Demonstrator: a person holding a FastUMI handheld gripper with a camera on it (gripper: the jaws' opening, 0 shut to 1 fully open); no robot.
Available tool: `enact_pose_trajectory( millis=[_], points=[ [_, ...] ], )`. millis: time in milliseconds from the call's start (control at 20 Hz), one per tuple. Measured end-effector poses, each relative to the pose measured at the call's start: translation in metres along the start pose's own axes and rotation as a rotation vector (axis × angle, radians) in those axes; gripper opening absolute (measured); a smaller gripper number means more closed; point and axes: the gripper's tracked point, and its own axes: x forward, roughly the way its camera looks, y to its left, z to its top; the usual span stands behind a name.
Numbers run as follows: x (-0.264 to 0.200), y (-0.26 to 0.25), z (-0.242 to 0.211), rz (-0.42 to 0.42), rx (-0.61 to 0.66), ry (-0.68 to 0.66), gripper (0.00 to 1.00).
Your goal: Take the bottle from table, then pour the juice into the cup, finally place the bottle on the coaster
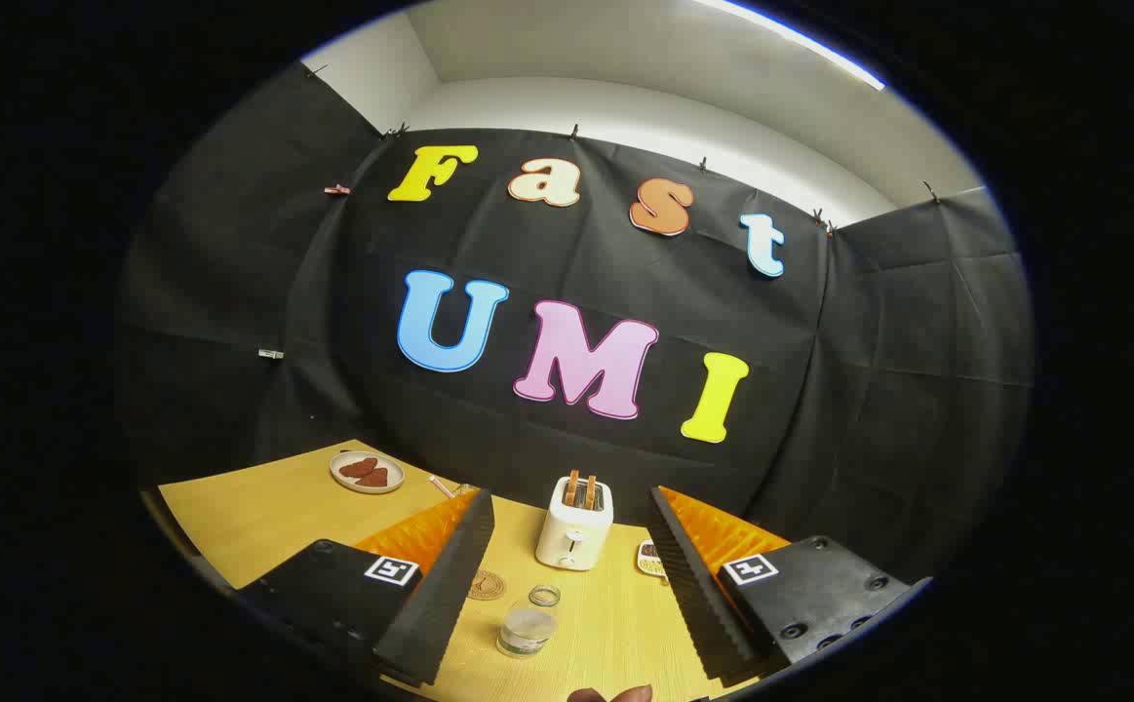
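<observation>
Status: judged barely begun. Nothing gripped, nothing poured, nothing set down; all three steps remained.

- Gripper: held low over the table and tilted upward, aimed at the toaster and the booth wall behind it. Fingers spread wide apart, clamped on nothing, with the toaster framed in the gap between their tips.
- Cup: small clear glass, upright, on the near side of the toaster and between the fingers. Looked empty of juice, though the glass was too small to be sure.
- Small clear ring-shaped item: between the toaster and the cup, just beside the cup. Could not tell whether a lid or a second glass.
- Coaster: round wooden disc, near and to the left of the toaster, partly hidden by the left finger. Bare.
- Patterned pad: just right of the toaster, touching the edge of the right finger as seen. Possibly a second coaster.
- Plate: well left of the toaster, toward the wall, carrying dark reddish pieces.
- Bottle: not made out with certainty. Brownish rounded shape lay nearer than the cup, well to the near side of the toaster, between the fingers; too little seen to name.

Remaining, as judged: find and grip the bottle, tip over the cup, stand on the coaster.
</observation>
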Motion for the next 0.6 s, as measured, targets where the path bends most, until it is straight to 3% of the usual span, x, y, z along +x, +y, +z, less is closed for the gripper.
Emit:
enact_pose_trajectory(
  millis=[600],
  points=[
    [-0.0062, 0.0002, -0.0064, 0.002, 0.010, 0.002, 0.97]
  ],
)
